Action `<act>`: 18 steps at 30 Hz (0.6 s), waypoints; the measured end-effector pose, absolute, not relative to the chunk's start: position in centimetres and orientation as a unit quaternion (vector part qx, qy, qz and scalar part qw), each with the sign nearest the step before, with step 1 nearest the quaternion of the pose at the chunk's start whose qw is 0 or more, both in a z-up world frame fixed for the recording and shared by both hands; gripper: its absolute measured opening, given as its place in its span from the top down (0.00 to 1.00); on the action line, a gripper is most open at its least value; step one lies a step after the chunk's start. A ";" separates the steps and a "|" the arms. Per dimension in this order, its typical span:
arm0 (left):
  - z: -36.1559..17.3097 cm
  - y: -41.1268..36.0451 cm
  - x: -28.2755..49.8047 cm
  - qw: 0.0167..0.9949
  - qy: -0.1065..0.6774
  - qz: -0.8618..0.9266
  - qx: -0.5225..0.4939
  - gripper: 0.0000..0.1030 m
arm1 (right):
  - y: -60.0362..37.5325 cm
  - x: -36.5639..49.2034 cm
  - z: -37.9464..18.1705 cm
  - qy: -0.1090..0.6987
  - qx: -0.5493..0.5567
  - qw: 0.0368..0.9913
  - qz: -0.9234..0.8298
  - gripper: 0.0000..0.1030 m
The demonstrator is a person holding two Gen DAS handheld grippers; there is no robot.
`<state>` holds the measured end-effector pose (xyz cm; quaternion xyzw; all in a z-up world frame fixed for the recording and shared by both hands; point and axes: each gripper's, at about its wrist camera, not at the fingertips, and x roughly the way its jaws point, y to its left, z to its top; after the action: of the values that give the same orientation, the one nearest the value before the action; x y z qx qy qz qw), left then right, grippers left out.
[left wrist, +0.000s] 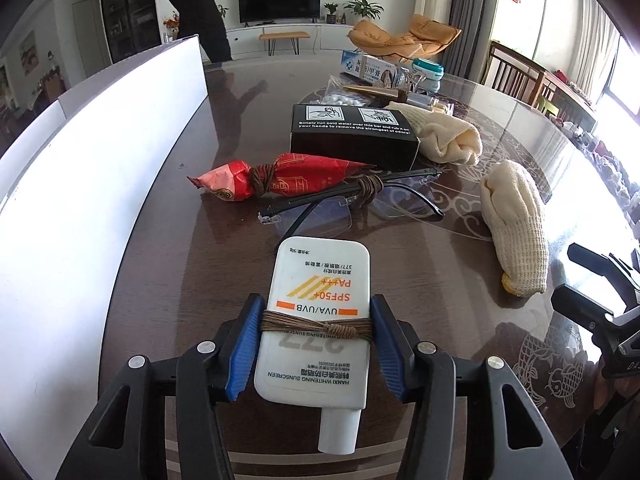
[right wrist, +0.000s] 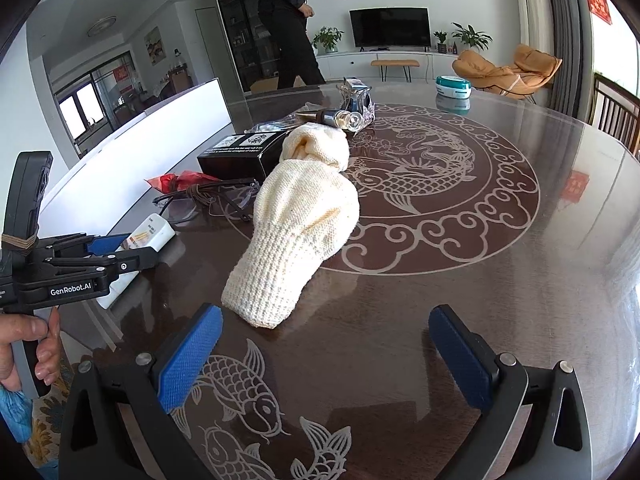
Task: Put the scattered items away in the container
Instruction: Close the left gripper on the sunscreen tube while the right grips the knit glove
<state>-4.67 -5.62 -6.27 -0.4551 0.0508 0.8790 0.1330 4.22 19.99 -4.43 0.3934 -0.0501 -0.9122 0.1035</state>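
My left gripper (left wrist: 314, 336) is shut on a white sunscreen tube (left wrist: 316, 308) bound with brown cord, low over the dark table; it also shows in the right wrist view (right wrist: 148, 236). Beyond it lie clear glasses (left wrist: 352, 200), a red packet (left wrist: 276, 178), a black box (left wrist: 354, 136) and two cream knit gloves (left wrist: 516, 228), (left wrist: 448, 134). The white container wall (left wrist: 100, 152) stands along the left. My right gripper (right wrist: 324, 356) is open and empty, just short of the near cream glove (right wrist: 296, 244).
At the far end lie a toothpaste box (left wrist: 372, 66), a teal round tin (right wrist: 453, 87), a small bottle (right wrist: 344, 118) and plastic bags. A person stands beyond the table. Chairs line the right edge.
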 end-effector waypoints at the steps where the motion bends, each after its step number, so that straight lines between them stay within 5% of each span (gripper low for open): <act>1: -6.3 -5.7 -4.4 0.131 0.048 0.880 -0.454 0.49 | 20.0 4.2 -4.5 -0.051 0.392 0.106 -0.912 0.00; 10: -6.4 -5.7 -1.8 0.101 0.025 0.889 -0.446 0.49 | 18.9 1.8 -4.2 -0.113 0.431 0.095 -0.890 0.00; 18: -6.3 -6.2 -1.4 0.100 0.006 0.890 -0.445 0.49 | 14.3 -2.7 -5.1 -0.016 0.456 0.038 -0.889 0.00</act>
<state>-1.39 -6.22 -6.33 -0.4450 0.0056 0.8900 0.0996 -2.67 14.33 -5.06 0.4561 -0.0165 -0.8890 0.0377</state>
